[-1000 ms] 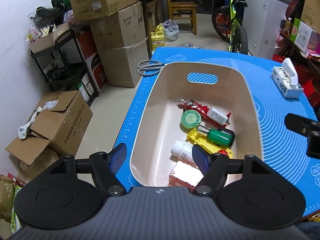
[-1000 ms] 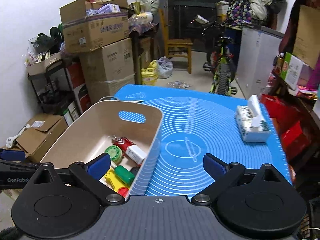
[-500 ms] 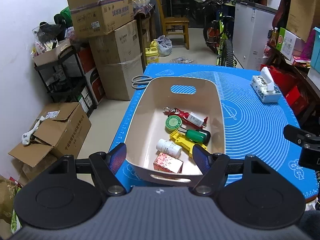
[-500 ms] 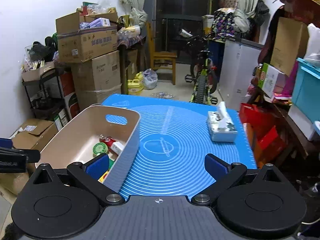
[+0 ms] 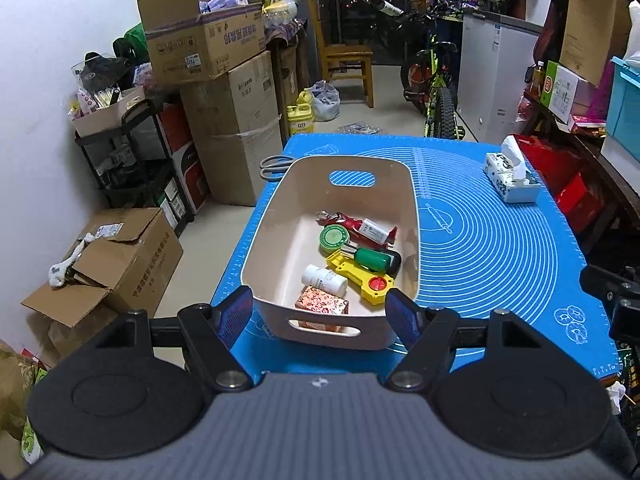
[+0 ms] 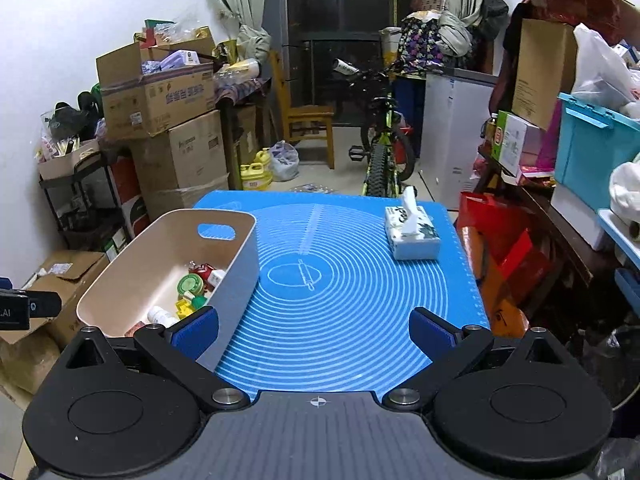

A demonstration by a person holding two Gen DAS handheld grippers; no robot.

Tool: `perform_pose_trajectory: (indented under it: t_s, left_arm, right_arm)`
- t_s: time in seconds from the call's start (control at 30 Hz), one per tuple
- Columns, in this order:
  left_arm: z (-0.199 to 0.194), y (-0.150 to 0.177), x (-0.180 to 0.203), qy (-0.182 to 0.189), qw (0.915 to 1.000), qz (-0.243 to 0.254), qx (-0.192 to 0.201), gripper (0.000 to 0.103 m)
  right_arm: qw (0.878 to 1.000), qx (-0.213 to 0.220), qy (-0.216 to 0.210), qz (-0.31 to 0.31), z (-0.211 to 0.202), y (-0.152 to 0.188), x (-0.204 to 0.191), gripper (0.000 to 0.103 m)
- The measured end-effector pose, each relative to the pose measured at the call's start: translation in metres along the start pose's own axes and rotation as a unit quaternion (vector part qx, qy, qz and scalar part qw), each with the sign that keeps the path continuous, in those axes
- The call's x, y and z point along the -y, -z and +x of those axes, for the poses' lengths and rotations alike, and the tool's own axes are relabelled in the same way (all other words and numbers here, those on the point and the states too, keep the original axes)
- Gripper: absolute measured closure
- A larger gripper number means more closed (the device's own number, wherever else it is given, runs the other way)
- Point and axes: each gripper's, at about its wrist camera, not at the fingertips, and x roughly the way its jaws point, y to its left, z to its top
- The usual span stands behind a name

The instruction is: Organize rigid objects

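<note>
A beige bin (image 5: 276, 216) (image 6: 128, 280) stands on the left part of a blue mat (image 5: 480, 248) (image 6: 344, 300). Inside lie a red tube (image 5: 360, 226), a green round lid (image 5: 334, 236), a green-handled tool (image 5: 376, 259), a yellow tool (image 5: 360, 278), a white bottle (image 5: 324, 278) and a small red patterned box (image 5: 322, 303). My left gripper (image 5: 318, 316) hangs open before the bin's near end, holding nothing. Open and empty too, my right gripper (image 6: 314, 330) sits over the mat's near edge, right of the bin.
Grey scissors (image 5: 274, 164) lie on the mat behind the bin's far left corner. A tissue box (image 5: 510, 178) (image 6: 412, 232) sits at the far right of the mat. Cardboard boxes (image 5: 120, 256), a shelf, a chair and a bicycle (image 6: 384, 148) crowd the floor around the table.
Both grippers have pulled back and risen from the bin, so the whole bin and more of the room now show. Neither gripper's opening has changed, and the objects in the bin lie as before.
</note>
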Motion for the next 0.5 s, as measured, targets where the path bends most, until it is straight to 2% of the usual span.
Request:
perform_pose_trajectory:
  t_s: [0.5]
  left_arm:
    - [-0.037,0.035,0.022,0.016,0.9994,0.015,0.025,0.029]
  right_arm:
    - [1.000,0.012,0.018,0.018,-0.042,0.040,0.025,0.002]
